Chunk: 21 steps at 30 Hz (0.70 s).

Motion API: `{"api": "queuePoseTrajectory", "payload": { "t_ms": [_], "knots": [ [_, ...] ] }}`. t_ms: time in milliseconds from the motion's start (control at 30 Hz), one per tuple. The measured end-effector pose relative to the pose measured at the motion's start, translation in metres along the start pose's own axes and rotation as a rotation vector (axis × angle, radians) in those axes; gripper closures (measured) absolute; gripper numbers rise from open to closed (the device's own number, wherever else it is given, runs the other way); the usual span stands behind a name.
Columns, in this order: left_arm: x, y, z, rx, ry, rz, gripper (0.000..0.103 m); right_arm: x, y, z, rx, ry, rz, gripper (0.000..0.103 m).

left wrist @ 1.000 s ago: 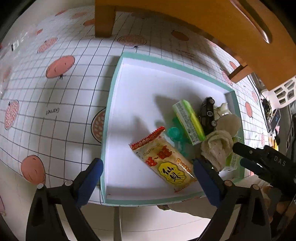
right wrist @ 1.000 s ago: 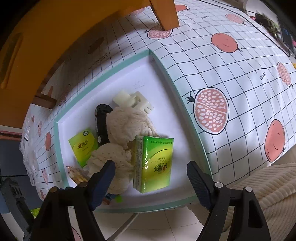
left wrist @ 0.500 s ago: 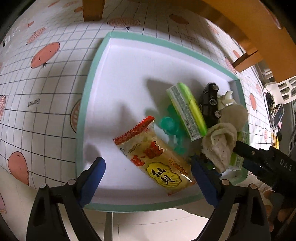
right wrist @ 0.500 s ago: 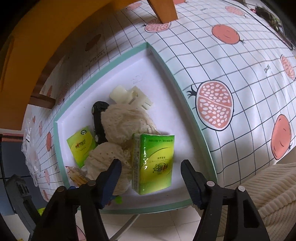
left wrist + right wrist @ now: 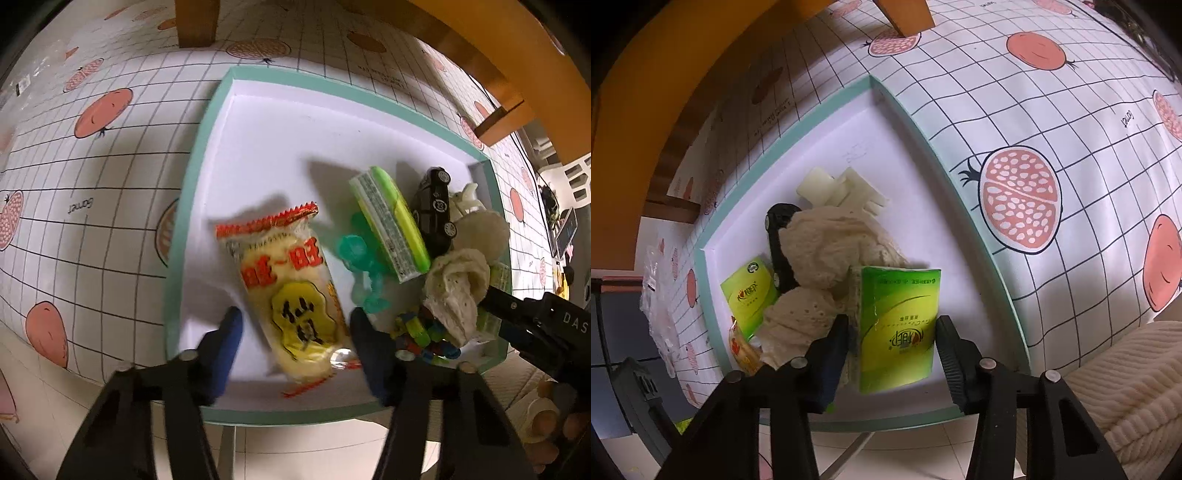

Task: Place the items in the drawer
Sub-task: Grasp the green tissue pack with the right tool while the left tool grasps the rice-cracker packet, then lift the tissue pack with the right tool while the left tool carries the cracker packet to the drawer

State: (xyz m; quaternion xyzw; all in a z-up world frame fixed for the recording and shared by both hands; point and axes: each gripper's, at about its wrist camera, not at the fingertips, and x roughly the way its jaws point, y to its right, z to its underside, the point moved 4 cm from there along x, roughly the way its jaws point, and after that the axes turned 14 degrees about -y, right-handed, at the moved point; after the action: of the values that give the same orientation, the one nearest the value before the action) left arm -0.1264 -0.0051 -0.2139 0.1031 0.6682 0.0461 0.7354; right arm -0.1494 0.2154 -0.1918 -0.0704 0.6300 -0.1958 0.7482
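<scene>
The drawer (image 5: 192, 184) is a white tray with a teal rim, seen from above. My left gripper (image 5: 295, 339) is open, its fingers straddling a yellow and red snack packet (image 5: 291, 288); the right finger touches the packet and a gap remains on the left. My right gripper (image 5: 892, 339) is shut on a green tissue pack (image 5: 899, 321) standing on edge inside the drawer (image 5: 923, 122). Beside it lie a beige cloth (image 5: 820, 251), a black toy car (image 5: 777, 240) and a second green pack (image 5: 750, 295). The left wrist view also shows the car (image 5: 434, 210) and cloth (image 5: 458, 288).
Teal plastic pieces (image 5: 354, 251) and small coloured blocks (image 5: 424, 332) sit between the snack and the cloth. A white plastic part (image 5: 842, 188) lies at the drawer's back. Wooden legs (image 5: 195, 22) stand on the pomegranate tablecloth (image 5: 1071, 110). Cream ribbed fabric (image 5: 1126, 387) is at the right.
Both grippers have moved down into the drawer and narrowed. The left one's fingers now flank the snack packet, which has turned more upright. The right one has closed onto the tissue pack.
</scene>
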Motion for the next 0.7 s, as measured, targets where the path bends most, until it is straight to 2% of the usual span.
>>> {"api": "queuePoseTrajectory", "payload": {
  "t_ms": [100,200,300,333,433,633,700],
  "knots": [
    [-0.002,-0.007,0.000,0.008,0.006,0.006,0.061,-0.003,0.002,0.000,0.008,0.009,-0.019,0.054],
    [-0.002,-0.013,0.001,0.019,0.010,0.022,0.064,-0.007,0.006,-0.002,0.023,0.015,-0.038,0.054],
    [-0.003,-0.017,0.003,0.018,0.015,0.027,0.064,-0.012,0.012,-0.001,0.035,0.017,-0.045,0.054],
    [-0.002,-0.017,0.005,0.068,0.003,0.028,0.064,-0.013,0.015,0.000,0.037,0.018,-0.050,0.054],
    [-0.003,-0.023,0.008,0.067,-0.002,0.039,0.064,-0.018,0.027,0.006,0.038,0.025,-0.058,0.054],
    [-0.016,-0.031,0.008,0.072,0.026,0.057,0.064,-0.021,0.030,0.008,0.043,0.037,-0.067,0.054],
    [-0.022,-0.032,0.008,0.076,0.042,0.062,0.064,-0.015,0.019,0.008,0.046,0.049,-0.070,0.054]
  ]
}}
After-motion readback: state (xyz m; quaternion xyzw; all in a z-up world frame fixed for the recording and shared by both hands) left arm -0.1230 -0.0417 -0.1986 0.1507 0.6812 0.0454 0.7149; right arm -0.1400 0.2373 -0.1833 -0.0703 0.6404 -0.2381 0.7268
